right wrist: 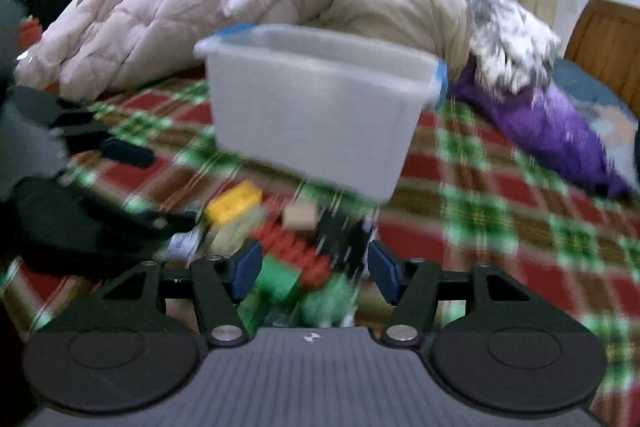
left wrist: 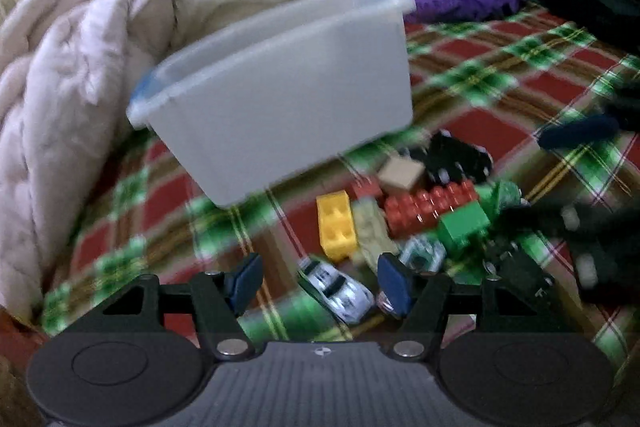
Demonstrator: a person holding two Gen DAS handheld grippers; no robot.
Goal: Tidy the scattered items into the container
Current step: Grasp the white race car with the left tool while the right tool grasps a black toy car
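Nearest in the left wrist view, the left gripper (left wrist: 320,281) has its fingers (left wrist: 246,277) spread apart with nothing pressed between them; a white toy car (left wrist: 338,289) lies on the plaid bedspread (left wrist: 500,75) in the gap, its long axis slanting from upper left to lower right. The right gripper (right wrist: 314,269) also stands apart, its jaws closing slightly, clamped on nothing, above a green block (right wrist: 276,281). Just beyond lies the scattered pile: a yellow block (left wrist: 336,225), a long red brick (left wrist: 432,207) running roughly left to right, a tan cube (left wrist: 402,174) and a black toy (left wrist: 460,155). Behind the pile sits the grey container (left wrist: 288,91), upright on the bed, mouth up, long axis slanting across the frame; farthest, a pink quilt (left wrist: 60,75).
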